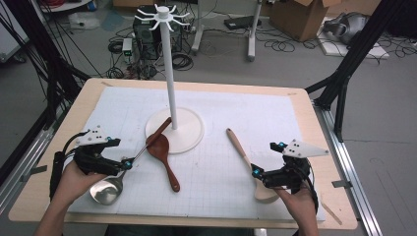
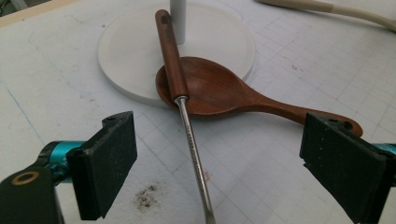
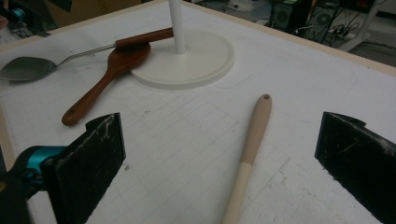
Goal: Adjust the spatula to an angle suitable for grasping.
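A white hook stand (image 1: 169,73) rises from a round base (image 1: 189,135) at mid-table. A metal ladle (image 1: 106,189) with a dark wood handle (image 2: 170,51) leans onto that base. Its steel shaft (image 2: 192,151) runs between the open jaws of my left gripper (image 1: 126,163) (image 2: 222,154), untouched by either pad. A dark wooden spoon (image 1: 164,157) (image 2: 219,91) lies under the ladle's handle, its bowl against the base. A pale wooden spoon (image 1: 242,153) (image 3: 252,144) lies at the right. My right gripper (image 1: 255,170) (image 3: 224,154) stands open astride its handle, pads apart from it.
A white gridded mat (image 1: 255,113) covers most of the wooden table (image 1: 86,98). Black frame posts stand at both sides. Cables, a computer case and a cardboard box (image 1: 305,17) sit on the floor beyond the far edge.
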{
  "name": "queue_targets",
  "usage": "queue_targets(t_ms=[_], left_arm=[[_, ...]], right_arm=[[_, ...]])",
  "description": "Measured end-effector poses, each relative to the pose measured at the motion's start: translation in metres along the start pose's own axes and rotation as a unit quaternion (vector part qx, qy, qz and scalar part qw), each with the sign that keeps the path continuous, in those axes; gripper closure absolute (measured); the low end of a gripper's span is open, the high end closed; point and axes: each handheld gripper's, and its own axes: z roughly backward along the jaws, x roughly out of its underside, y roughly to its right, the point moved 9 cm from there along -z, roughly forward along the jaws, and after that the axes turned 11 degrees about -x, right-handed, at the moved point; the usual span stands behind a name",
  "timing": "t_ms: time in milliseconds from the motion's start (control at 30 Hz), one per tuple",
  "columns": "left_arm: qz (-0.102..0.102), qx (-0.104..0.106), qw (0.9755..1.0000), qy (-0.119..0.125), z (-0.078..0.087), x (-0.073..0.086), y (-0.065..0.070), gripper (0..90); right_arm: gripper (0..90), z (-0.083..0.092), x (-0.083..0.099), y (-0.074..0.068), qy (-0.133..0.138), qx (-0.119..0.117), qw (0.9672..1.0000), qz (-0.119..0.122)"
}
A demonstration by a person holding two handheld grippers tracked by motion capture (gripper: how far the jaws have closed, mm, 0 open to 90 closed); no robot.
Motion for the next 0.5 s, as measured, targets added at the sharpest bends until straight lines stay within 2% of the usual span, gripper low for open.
queue_targets(t_ms=[267, 500], left_arm=[[0.005, -0.003, 1.0000, -0.008, -0.008, 0.002, -0.010, 24.1], [-0.004, -0.003, 0.9997, -0.024, -0.017, -0.001, -0.012, 33.0]], right_arm=[[0.4, 0.003, 0.000, 0.002, 0.000, 0.003, 1.0000, -0.001], [0.4, 0.005, 0.001, 0.004, 0.002, 0.007, 1.0000, -0.005]])
